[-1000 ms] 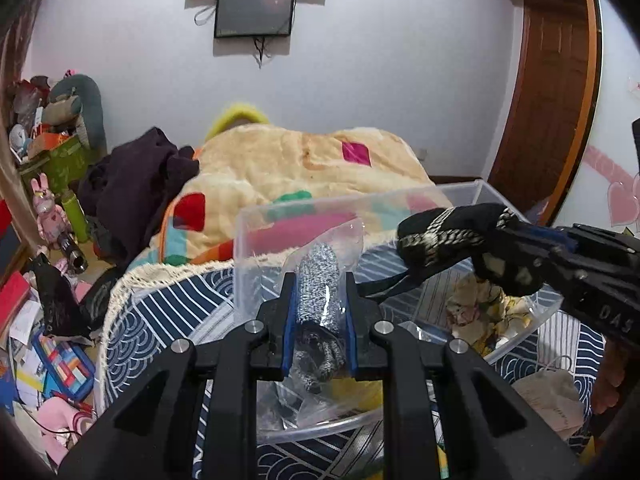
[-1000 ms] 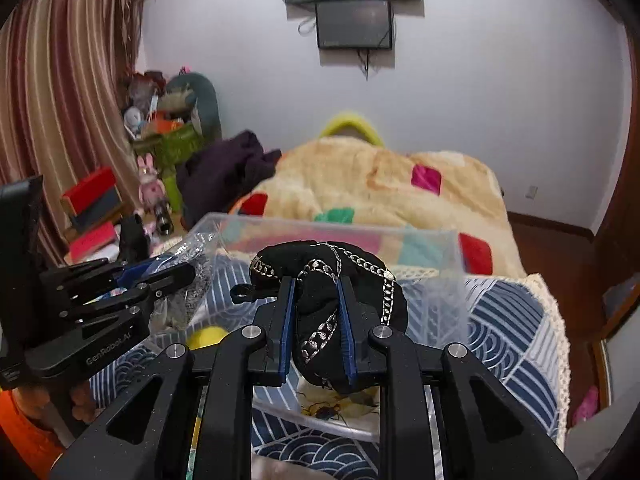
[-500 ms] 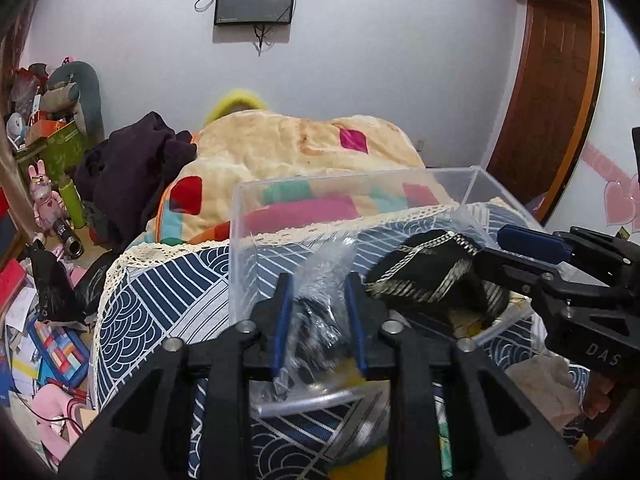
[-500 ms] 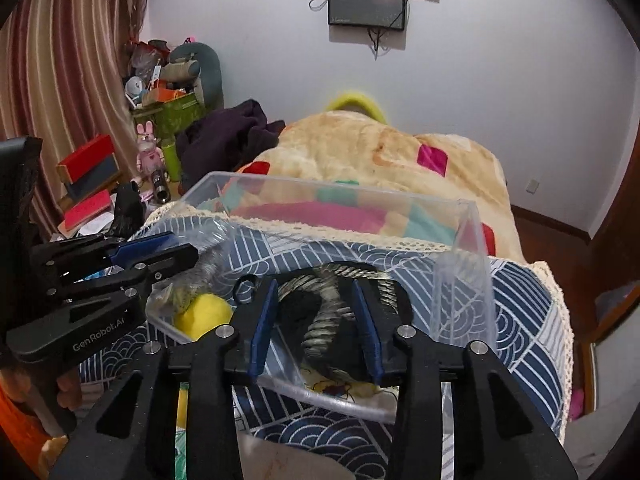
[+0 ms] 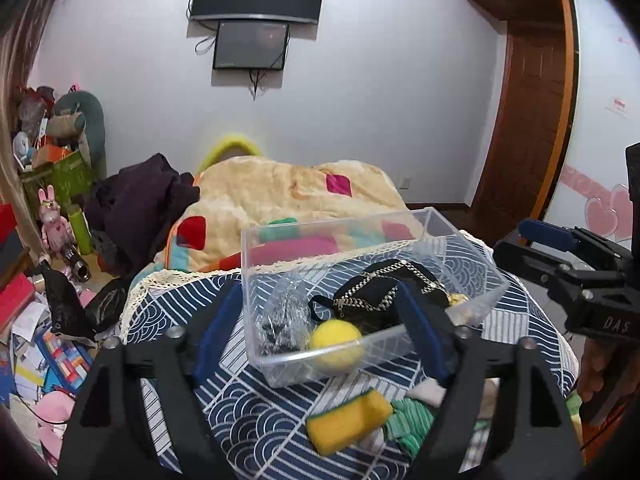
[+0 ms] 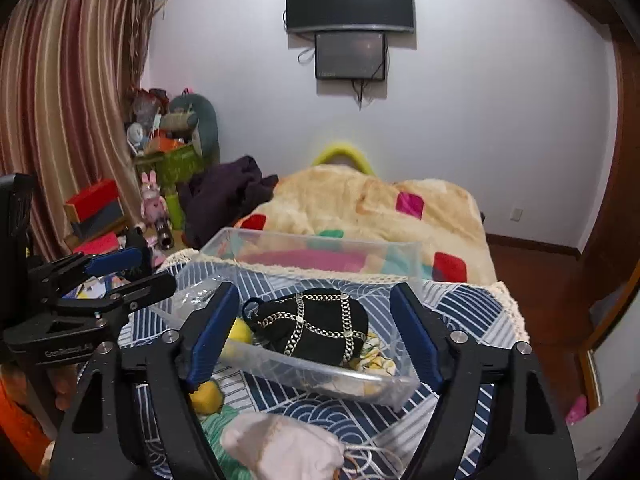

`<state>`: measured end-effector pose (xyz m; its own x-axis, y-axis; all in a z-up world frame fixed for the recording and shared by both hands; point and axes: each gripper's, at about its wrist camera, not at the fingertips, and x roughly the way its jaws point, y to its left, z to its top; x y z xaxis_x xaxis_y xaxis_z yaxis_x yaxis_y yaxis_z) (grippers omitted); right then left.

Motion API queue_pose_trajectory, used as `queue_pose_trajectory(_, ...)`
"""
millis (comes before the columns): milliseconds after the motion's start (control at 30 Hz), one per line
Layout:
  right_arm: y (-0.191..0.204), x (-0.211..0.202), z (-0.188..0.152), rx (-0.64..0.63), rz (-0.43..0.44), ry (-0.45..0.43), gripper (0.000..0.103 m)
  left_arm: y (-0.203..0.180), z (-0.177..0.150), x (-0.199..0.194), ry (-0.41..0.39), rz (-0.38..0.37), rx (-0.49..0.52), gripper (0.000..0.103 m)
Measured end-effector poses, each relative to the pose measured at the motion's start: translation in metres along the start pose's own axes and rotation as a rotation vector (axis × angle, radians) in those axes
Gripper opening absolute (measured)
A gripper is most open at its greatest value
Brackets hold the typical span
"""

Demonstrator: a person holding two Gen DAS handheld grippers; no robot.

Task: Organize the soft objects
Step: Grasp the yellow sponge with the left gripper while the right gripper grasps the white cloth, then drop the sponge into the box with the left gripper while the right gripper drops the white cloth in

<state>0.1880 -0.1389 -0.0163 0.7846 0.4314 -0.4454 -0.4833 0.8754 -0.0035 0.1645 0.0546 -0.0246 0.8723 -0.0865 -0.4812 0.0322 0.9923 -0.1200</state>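
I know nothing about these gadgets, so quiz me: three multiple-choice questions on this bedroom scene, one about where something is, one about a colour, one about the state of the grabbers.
1. Where is the black pouch with chains?
A. inside the clear plastic bin
B. on the floor
C. clamped in a gripper

2. What colour is the ball in the bin's near corner?
A. red
B. yellow
C. white

3. How do the left gripper and right gripper stand?
A. both shut
B. one shut on the pouch
C. both open, holding nothing

Answers:
1 A, since the right wrist view shows the pouch lying within the bin's walls.
2 B, since the left wrist view shows a yellow ball beside the bagged silvery item.
3 C, since each camera shows its blue fingers spread wide with nothing gripped between them.
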Motion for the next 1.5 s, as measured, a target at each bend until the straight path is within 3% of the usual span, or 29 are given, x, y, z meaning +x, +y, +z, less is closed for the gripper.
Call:
queue_pose_trajectory(67, -0.001, -0.007, -0.004, 0.002, 0.001, -0.009, 0.081, -0.001, -0.005, -0.006, -0.002, 0.007, 0.003, 0.095)
queue_pose_trajectory(233, -0.003, -0.013, -0.023, 0.005, -0.001, 0.014, 0.082, 0.000, -0.027, -0.009, 0.045, 0.005, 0.001, 0.096)
queue_pose_trajectory(667, 0.001, 0.020, -0.079, 0.041, 0.082, 0.212, 0.080, -0.005, -0.088, 0.031, 0.231, -0.002, -0.028, 0.096)
queue_pose_trajectory(733, 0.001, 0.024, -0.082, 0.052, 0.095, 0.229, 0.067, -0.006, -0.091, 0.037, 0.241, 0.000, -0.036, 0.095)
queue_pose_trajectory(800, -0.001, 0.027, -0.085, 0.064, 0.094, 0.238, 0.054, -0.006, -0.092, 0.041, 0.250, -0.023, -0.051, 0.088)
queue_pose_trajectory(867, -0.004, 0.023, -0.088, 0.079, 0.091, 0.224, 0.044, -0.006, -0.093, 0.046, 0.277, -0.072, -0.076, 0.072)
queue_pose_trajectory(933, -0.007, 0.019, -0.089, 0.092, 0.093, 0.214, 0.035, -0.005, -0.094, 0.050, 0.287, -0.106, -0.098, 0.062)
queue_pose_trajectory(1067, -0.013, 0.011, -0.088, 0.112, 0.101, 0.189, 0.026, -0.009, -0.093, 0.044, 0.264, -0.091, -0.072, 0.057)
queue_pose_trajectory(1500, -0.016, -0.028, -0.057, 0.093, 0.051, 0.037, 0.021, -0.008, -0.055, -0.005, 0.112, -0.093, -0.058, 0.057)
